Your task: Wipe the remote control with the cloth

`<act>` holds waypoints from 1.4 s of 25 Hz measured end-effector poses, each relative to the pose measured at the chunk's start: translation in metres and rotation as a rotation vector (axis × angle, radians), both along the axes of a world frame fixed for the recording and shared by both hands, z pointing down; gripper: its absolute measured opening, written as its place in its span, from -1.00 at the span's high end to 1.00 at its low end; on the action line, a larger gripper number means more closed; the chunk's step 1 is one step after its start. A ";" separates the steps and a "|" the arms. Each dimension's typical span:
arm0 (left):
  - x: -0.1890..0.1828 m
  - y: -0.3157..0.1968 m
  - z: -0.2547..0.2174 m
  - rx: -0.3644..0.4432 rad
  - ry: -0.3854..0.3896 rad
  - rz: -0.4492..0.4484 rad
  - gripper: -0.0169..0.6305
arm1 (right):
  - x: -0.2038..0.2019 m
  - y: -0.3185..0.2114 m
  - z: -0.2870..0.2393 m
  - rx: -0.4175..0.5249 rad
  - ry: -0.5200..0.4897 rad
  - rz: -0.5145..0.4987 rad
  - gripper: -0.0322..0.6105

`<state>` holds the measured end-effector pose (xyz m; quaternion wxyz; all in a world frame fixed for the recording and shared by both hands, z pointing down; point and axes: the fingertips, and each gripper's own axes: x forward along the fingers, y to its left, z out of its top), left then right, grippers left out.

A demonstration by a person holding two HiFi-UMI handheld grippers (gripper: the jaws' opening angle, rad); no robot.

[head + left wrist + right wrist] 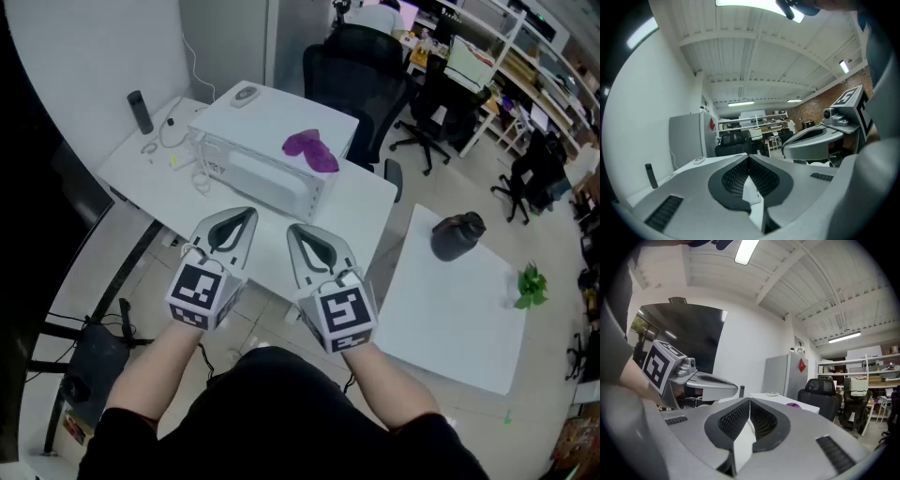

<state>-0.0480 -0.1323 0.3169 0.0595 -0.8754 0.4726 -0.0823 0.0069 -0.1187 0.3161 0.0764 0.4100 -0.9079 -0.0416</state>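
Left tool (249, 214) and right tool (292, 229) are both clenched, holding nothing. The purple cloth (310, 150) lies atop a white box (272, 178) on the tabletop (367, 202), at twelve o'clock, well apart from them.

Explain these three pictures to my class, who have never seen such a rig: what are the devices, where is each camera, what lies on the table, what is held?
A person holds hand-operated tongs in each hand; there is no robot arm. One picture comes from a camera on the person's head, looking down. The others come from cameras riding on the left tongs and right tongs. Both are shut and empty. On a white box on the table lie the purple cloth and the pale remote control, untouched.
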 end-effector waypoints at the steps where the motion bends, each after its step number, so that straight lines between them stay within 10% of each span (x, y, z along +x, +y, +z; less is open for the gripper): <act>1: 0.002 -0.002 0.000 -0.006 0.000 -0.002 0.94 | 0.003 0.000 0.000 -0.002 0.001 -0.003 0.83; 16: -0.022 -0.088 -0.008 -0.127 -0.015 -0.118 0.57 | 0.024 -0.015 0.003 -0.031 -0.017 -0.075 0.83; 35: -0.125 -0.417 0.046 -0.401 -0.148 -0.196 -0.02 | -0.013 -0.173 0.031 -0.114 0.031 0.065 0.82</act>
